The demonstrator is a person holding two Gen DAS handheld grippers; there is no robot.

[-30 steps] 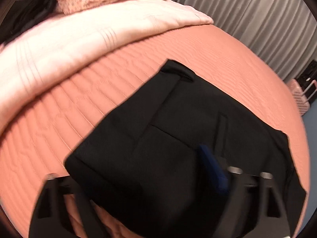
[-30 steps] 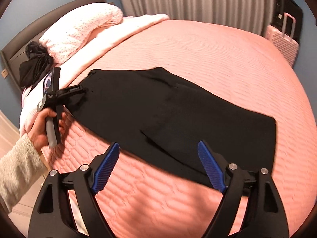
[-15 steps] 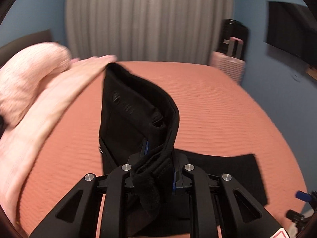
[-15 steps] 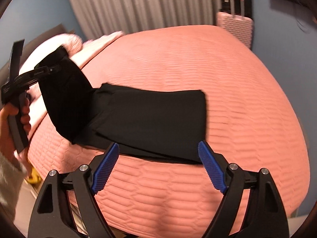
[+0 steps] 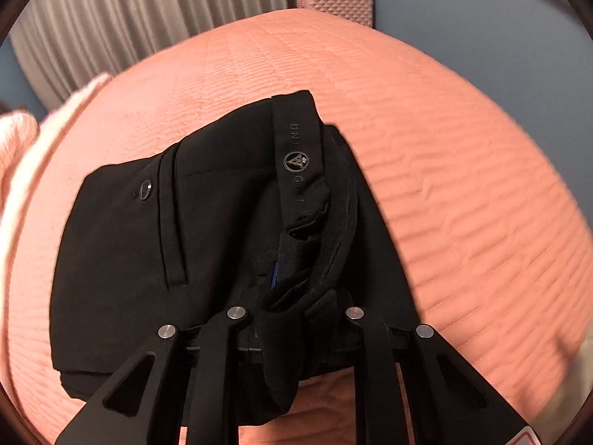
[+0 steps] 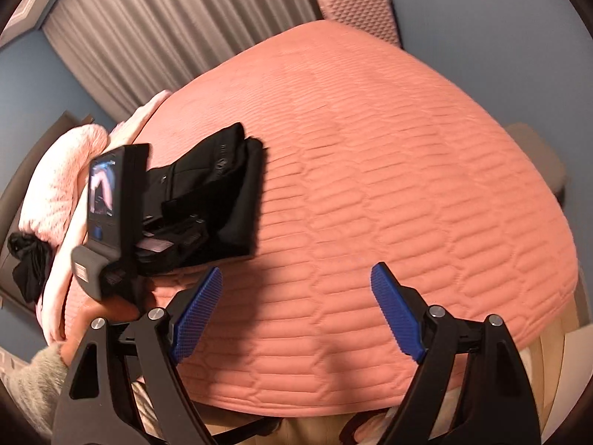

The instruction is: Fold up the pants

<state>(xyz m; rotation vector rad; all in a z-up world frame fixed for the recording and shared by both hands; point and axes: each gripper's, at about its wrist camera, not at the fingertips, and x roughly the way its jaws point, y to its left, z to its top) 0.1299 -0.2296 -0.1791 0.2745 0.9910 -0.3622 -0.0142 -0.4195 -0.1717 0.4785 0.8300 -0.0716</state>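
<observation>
- The black woven-fabric pants (image 5: 207, 244) are seen in the left wrist view as a compact folded bundle filling the centre and lower left of the frame, lying on the salmon-pink quilted bed cover (image 5: 463, 170).
- The left gripper (image 5: 292, 311) is clenched on a bunched part of the waistband at the lower centre of that frame; only a sliver of a blue pad is visible through the cloth.
- The coming move, judged from the frames, turns on this: the bundle lies directly ahead of the left gripper, with the waistband running from the jaws toward the upper centre of the frame, so a release or a laying-down would fall along that line.
- In the right wrist view the pants (image 6: 226, 200) sit at the left middle of the frame, well apart from the right gripper (image 6: 296, 315), which is spread wide and holds nothing, at the lower centre over bare bed cover (image 6: 389, 155).
- The left hand is therefore the nearer one; the right would have to travel toward the left of its frame to reach the cloth.
- The underside of the bundle and the number of layers cannot be made out, black on black.
- The near edge of the pants is hidden behind the left gripper body in both views.
- The waistband lettering is too small to read.
</observation>
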